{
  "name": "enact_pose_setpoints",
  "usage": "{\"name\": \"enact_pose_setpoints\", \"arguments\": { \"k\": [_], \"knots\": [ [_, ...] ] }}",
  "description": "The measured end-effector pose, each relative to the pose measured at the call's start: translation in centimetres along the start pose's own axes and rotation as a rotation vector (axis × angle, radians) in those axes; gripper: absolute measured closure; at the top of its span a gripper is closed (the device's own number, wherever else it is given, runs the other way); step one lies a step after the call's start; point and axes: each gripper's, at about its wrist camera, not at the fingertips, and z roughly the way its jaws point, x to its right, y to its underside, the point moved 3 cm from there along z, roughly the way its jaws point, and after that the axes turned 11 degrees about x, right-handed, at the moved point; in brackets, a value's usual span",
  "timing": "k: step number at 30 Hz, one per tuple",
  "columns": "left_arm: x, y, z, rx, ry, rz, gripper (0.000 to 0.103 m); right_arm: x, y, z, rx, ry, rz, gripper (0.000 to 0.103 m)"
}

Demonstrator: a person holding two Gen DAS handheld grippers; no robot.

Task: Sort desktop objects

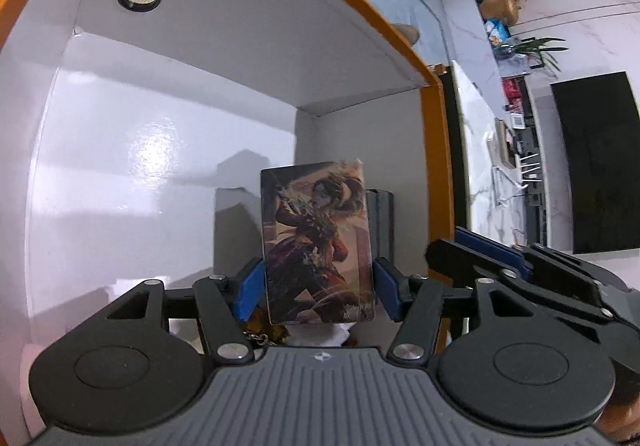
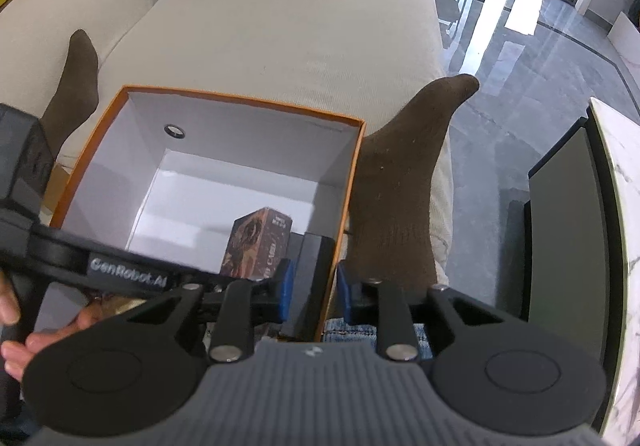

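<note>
While the illustrated card box [image 1: 318, 242] stands upright at lower centre inside the orange-rimmed box [image 1: 434, 134], it is bracketed by the spread left gripper [image 1: 318, 286], judged light, rigid, glossy, best pinched across its narrow sides; the right gripper [image 2: 314, 294] is clamped on the box wall.

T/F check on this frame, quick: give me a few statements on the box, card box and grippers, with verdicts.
1. The card box stands between the left gripper's blue pads. True.
2. The storage box has a blue rim. False: the rim is orange and the inside is white.
3. The right gripper straddles the storage box's wall, one finger inside and one outside. True.
4. The storage box sits on a wooden floor. False: it rests on a beige sofa.
</note>
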Motion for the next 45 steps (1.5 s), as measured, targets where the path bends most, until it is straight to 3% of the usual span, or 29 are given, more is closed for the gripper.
{"name": "enact_pose_setpoints", "arguments": {
  "k": [2,13,15,19,22,23,25,28,31,34,37,41,45],
  "knots": [
    [-0.2,0.0,0.0,0.004,-0.016,0.004,0.028,0.0,0.1,-0.1,0.000,0.000,0.000,0.077],
    [1.4,-0.1,0.6,0.016,-0.093,0.063,0.029,-0.1,0.3,0.1,-0.009,0.000,-0.007,0.076],
    [1.7,-0.1,0.4,0.024,-0.124,0.102,0.044,-0.1,0.3,0.1,-0.008,0.001,-0.008,0.076],
    [1.4,-0.1,-0.3,0.029,-0.136,0.112,0.062,-0.1,0.3,0.1,-0.010,0.001,-0.008,0.076],
    [1.8,0.0,-1.4,0.065,-0.083,0.120,0.067,-0.1,0.3,0.1,-0.009,0.003,-0.008,0.076],
    [2.3,0.0,-1.9,0.065,-0.011,0.117,0.073,-0.2,0.4,0.2,-0.008,0.004,-0.006,0.076],
    [3.1,0.1,-2.0,0.039,0.040,0.115,0.073,-0.2,0.4,0.2,-0.009,0.002,-0.002,0.076],
    [3.5,-0.1,-2.5,0.089,-0.039,0.179,0.073,0.0,0.5,0.4,-0.015,0.001,0.006,0.076],
    [2.6,-0.3,-2.7,0.087,-0.173,0.185,0.073,0.1,0.6,0.2,-0.012,-0.003,0.008,0.075],
    [2.9,-0.2,-2.0,0.083,-0.242,0.224,0.053,-0.1,0.6,0.1,-0.009,-0.007,-0.004,0.075],
    [2.8,0.1,-1.2,0.086,-0.289,0.234,0.050,0.0,0.6,0.2,-0.003,-0.008,0.002,0.073],
    [2.0,0.4,0.0,0.050,-0.302,0.211,0.051,0.0,0.7,0.3,-0.003,-0.015,-0.013,0.073],
    [1.9,1.1,0.4,0.037,-0.241,0.189,0.063,0.4,1.1,0.8,-0.017,-0.020,-0.006,0.081]
  ]
}}
